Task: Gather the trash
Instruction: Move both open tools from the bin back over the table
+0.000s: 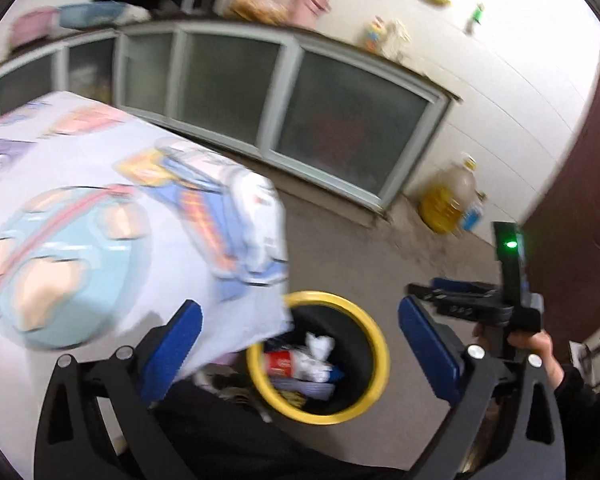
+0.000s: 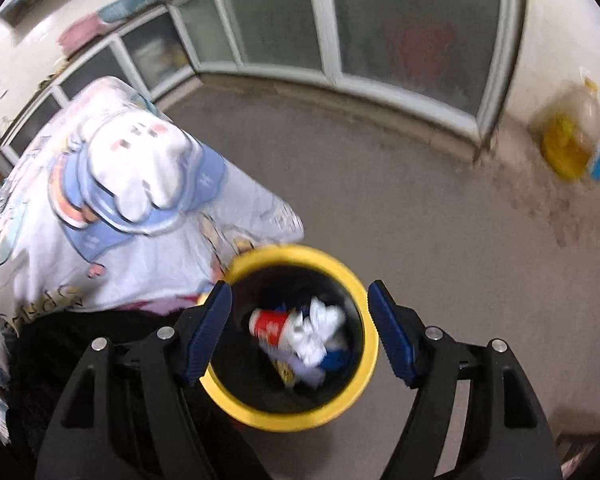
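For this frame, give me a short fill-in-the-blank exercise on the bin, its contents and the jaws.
1. The trash bin has a ____ rim.
2. The cup inside the bin is white and ____.
3. The right gripper hangs over the bin with jaws ____.
4. The big oil bottle stands on the ____.

Missing words: yellow; red; open; floor
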Tool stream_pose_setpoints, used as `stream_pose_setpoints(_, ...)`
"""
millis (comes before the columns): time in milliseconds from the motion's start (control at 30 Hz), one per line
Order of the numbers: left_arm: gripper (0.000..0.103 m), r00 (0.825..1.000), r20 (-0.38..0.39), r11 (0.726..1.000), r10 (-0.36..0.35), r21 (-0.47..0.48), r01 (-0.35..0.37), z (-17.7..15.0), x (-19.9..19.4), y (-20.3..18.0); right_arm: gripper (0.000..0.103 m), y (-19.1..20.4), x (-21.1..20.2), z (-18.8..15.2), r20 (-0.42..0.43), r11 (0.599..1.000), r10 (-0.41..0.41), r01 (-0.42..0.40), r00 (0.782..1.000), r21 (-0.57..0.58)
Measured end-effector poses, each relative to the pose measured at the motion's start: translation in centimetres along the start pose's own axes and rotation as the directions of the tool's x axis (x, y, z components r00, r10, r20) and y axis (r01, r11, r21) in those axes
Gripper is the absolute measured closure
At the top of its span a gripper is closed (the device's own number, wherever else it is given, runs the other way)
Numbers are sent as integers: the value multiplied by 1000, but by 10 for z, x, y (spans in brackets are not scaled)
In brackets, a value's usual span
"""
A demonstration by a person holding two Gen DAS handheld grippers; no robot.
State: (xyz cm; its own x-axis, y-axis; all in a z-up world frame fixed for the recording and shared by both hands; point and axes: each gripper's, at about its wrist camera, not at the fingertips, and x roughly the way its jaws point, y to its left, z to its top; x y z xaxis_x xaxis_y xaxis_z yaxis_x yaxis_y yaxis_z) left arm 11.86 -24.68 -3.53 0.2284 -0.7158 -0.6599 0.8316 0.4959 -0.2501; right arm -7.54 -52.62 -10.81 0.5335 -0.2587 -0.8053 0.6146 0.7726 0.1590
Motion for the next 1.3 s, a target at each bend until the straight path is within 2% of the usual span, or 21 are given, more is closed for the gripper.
stream_pose_setpoints(67, 8, 994, 41, 994, 102, -31, -101, -8, -30, 26, 35, 21, -10, 8, 46, 998, 42, -39, 998, -54)
stream_pose_setpoints(167, 8, 954, 67, 953, 291, -101, -284, -18, -74, 71, 35, 66, -20, 25, 76, 982, 135, -123, 988, -143)
stream_pose_setpoints(233, 8, 913, 71, 910, 401, -145, -388, -24, -97, 97, 35, 98, -24, 37, 84, 965, 187, -167, 979, -201)
stream_pose_setpoints(300, 8, 858, 77, 852, 509, -187, -489, -29, -125, 126, 35, 142, -26, 52, 85, 935, 254, -222, 963, -275)
stream_pose_setpoints(467, 8, 756, 60, 742, 652, -254, -620, -28, -166, 186, 36, 258, -25, 82, 46, 834, 401, -344, 915, -431)
stream_pose_setpoints(533, 8, 732, 47, 713, 679, -275, -644, -28, -174, 197, 36, 305, -24, 93, 33, 792, 442, -373, 896, -484)
stream_pose_setpoints(567, 8, 726, 44, 704, 686, -291, -648, -27, -177, 207, 36, 324, -23, 97, 20, 775, 459, -389, 888, -499)
stream_pose_setpoints(667, 8, 749, 40, 721, 662, -310, -620, -25, -175, 230, 36, 373, -17, 108, -25, 725, 502, -436, 865, -533)
stream_pose_setpoints(767, 8, 749, 39, 720, 661, -312, -620, -19, -161, 247, 36, 415, -2, 120, -81, 694, 516, -471, 853, -544)
stream_pose_setpoints(833, 8, 759, 35, 723, 651, -332, -605, -17, -157, 261, 36, 439, 10, 126, -121, 677, 521, -496, 845, -544)
stream_pose_setpoints(933, 8, 808, 13, 746, 589, -393, -537, -12, -153, 289, 36, 468, 29, 134, -152, 668, 496, -487, 855, -563)
stream_pose_setpoints(1000, 8, 823, 4, 753, 568, -406, -517, -9, -148, 302, 37, 487, 41, 141, -187, 657, 490, -502, 851, -563)
stream_pose_setpoints(1167, 8, 815, -53, 748, 577, -366, -554, 5, -135, 326, 41, 535, 66, 151, -258, 635, 464, -521, 847, -570)
stream_pose_setpoints(1300, 8, 830, -64, 771, 553, -337, -540, 12, -127, 336, 41, 562, 81, 158, -334, 621, 462, -568, 822, -540)
